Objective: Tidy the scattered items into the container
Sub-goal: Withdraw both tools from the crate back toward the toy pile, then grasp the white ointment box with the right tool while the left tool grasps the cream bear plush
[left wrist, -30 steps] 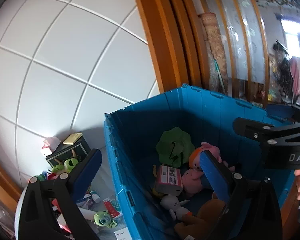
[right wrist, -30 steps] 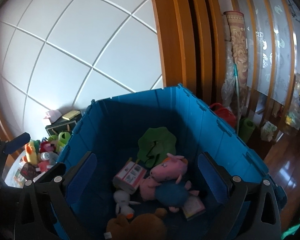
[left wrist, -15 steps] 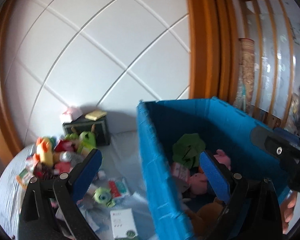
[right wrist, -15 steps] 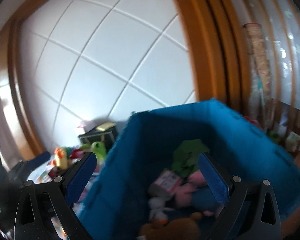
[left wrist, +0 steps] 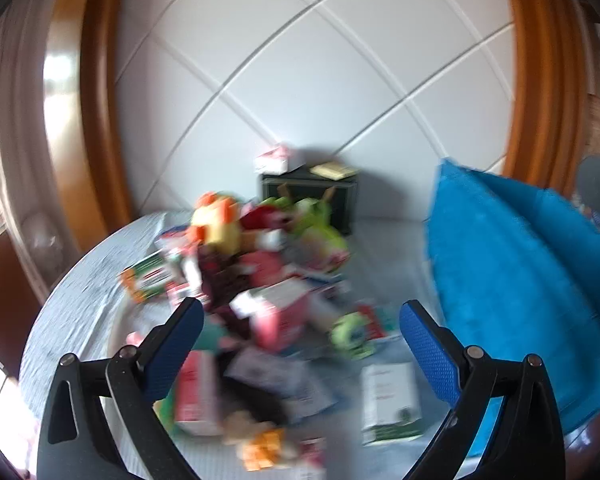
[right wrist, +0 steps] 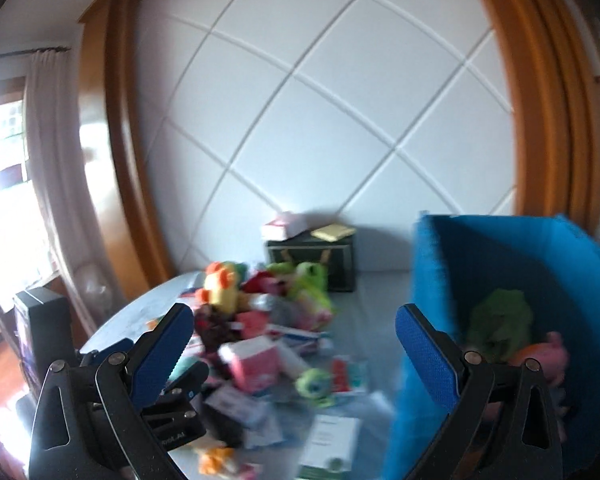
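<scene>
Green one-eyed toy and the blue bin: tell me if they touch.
Apart. The right wrist view shows bare grey tabletop between the green one-eyed toy and the blue bin; the left wrist view agrees.

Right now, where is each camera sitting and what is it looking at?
Left wrist: it sits on the left hand-held gripper, looking forward over the toy pile to the white wall; its two open blue fingers show, with the blue bin at right.
Right wrist: it sits on the right hand-held gripper, facing the same pile and looking into the bin; its open fingers show, with the left hand-held gripper at lower left.
Shared: pile, bin, black box.
</scene>
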Demonstrator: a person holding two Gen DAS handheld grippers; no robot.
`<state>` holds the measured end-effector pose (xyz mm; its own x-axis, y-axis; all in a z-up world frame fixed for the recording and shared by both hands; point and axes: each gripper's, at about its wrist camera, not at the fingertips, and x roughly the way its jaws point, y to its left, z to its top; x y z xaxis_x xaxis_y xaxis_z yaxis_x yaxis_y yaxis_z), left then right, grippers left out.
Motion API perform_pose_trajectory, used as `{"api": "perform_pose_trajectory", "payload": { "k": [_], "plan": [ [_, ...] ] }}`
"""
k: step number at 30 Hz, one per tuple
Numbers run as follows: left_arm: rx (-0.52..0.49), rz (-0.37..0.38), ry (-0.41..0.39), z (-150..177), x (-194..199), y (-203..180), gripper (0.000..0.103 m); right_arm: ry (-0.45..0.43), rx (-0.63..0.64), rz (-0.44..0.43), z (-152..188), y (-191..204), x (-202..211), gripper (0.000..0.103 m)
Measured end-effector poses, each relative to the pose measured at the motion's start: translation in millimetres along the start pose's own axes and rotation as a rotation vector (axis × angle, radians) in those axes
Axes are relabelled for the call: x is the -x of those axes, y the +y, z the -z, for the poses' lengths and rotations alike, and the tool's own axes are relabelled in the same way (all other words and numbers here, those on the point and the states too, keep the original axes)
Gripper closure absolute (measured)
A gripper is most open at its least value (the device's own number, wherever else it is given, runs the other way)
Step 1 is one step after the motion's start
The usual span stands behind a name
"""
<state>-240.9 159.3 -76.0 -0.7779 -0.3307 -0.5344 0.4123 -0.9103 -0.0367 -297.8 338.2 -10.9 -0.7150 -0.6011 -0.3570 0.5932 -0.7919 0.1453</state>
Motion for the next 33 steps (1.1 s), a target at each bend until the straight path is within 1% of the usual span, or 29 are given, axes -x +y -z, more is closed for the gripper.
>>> {"api": "perform_pose_trajectory", "payload": {
  "k": [1,2,4,6,7,8,9,10,11,13,14,15,16,18,20,21,26,29,33],
  "plan": [
    [0.004,-0.006,0.018,3,-5,20,0.003,0.013,-0.002,-0.003,4,13,-10,0.002],
    [0.005,-0.016,0.039,7,-11,41,0.003,0.035,-0.007,-0.006,9,27,-22,0.006],
    [0.002,-0.045,0.077,14,-22,80,0.003,0.101,-0.015,-0.009,22,55,-49,0.015],
    [-0.001,-0.062,0.113,22,-32,114,0.003,0.174,-0.023,0.011,38,78,-82,0.019],
    [-0.003,-0.07,0.131,26,-38,132,0.003,0.205,-0.033,0.023,47,85,-95,0.024],
    [-0.008,-0.077,0.149,30,-45,148,0.003,0.24,-0.051,0.039,58,92,-109,0.033],
    [-0.015,-0.081,0.164,34,-50,162,0.003,0.27,-0.064,0.055,68,97,-120,0.039],
    [-0.021,-0.082,0.179,38,-56,173,0.003,0.311,-0.079,0.081,81,101,-133,0.05],
    [-0.027,-0.083,0.197,43,-62,183,0.003,0.347,-0.093,0.098,91,100,-141,0.058],
    [-0.035,-0.069,0.245,53,-75,197,0.004,0.419,-0.117,0.127,115,99,-154,0.066],
    [-0.039,-0.059,0.261,58,-80,201,0.008,0.454,-0.124,0.142,127,98,-158,0.07],
    [-0.043,-0.047,0.278,64,-84,203,0.011,0.482,-0.125,0.16,138,96,-161,0.072],
    [-0.047,-0.033,0.298,70,-89,203,0.011,0.513,-0.125,0.186,151,93,-163,0.076],
    [-0.058,0.001,0.332,80,-97,197,0.012,0.569,-0.134,0.214,171,86,-165,0.076],
    [-0.073,0.03,0.354,89,-100,184,0.017,0.621,-0.132,0.238,191,80,-165,0.076],
    [-0.082,0.052,0.365,94,-100,176,0.017,0.645,-0.13,0.247,202,76,-164,0.076],
    [-0.16,0.153,0.376,111,-89,128,0.017,0.722,-0.171,0.239,237,58,-153,0.076],
    [-0.175,0.214,0.41,121,-92,105,0.017,0.748,-0.186,0.246,249,47,-147,0.076],
    [-0.191,0.221,0.476,138,-104,89,0.017,0.802,-0.196,0.217,268,41,-148,0.075]
  ]
}}
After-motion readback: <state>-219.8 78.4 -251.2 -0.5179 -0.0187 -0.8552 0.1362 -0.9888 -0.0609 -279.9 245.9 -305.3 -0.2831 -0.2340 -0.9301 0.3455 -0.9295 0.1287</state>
